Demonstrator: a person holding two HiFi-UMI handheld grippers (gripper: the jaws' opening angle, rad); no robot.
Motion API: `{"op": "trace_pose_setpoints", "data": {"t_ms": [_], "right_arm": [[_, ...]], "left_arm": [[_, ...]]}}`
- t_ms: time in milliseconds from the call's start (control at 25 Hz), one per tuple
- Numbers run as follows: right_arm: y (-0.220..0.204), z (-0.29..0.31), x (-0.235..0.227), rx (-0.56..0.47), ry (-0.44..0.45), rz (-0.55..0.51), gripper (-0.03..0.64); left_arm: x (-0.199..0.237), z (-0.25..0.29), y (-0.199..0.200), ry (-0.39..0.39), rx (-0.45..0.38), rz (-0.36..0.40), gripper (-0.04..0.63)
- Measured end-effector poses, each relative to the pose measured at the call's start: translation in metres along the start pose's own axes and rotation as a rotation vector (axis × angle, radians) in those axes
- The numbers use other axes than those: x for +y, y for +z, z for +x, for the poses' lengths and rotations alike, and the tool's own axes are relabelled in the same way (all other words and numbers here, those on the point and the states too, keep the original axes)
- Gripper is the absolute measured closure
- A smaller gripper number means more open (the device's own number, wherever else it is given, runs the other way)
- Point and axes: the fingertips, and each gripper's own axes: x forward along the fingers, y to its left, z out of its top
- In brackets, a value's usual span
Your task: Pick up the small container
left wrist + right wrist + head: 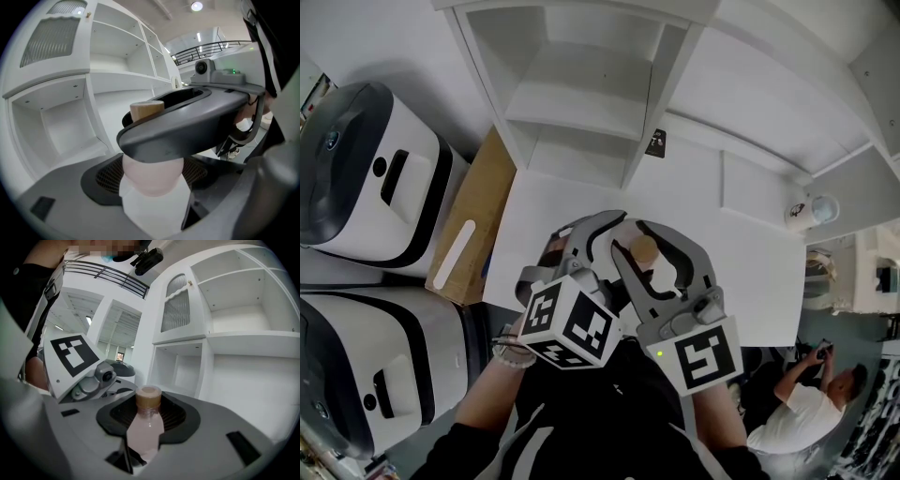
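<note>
The small container is a pale pink bottle (645,251) with a tan cap, held up over the white table (741,272). In the right gripper view the bottle (145,423) stands upright against the ribbed pad, and my right gripper (639,232) closes around it. My left gripper (581,234) sits tight against the right one on the left. In the left gripper view the bottle (152,176) lies at the left pad, with one grey jaw of the right gripper crossing over its neck. Whether the left jaws press on it is hidden.
A white open shelf unit (581,94) stands behind the table. Two white-and-black appliances (366,169) and a flat cardboard piece (473,225) lie at the left. A paper cup (811,211) sits at the far right. A person (806,394) crouches at the lower right.
</note>
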Motion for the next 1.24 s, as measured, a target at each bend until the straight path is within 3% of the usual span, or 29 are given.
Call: {"op": "trace_pose_setpoints", "data": {"t_ms": [1240], "right_arm": [[-0.0008,0.0065,-0.0014,0.005,-0.004,-0.011,0.479]], "left_arm": [[0.0051,0.0022,-0.0021,-0.008,0.001,0.0,0.219]]}}
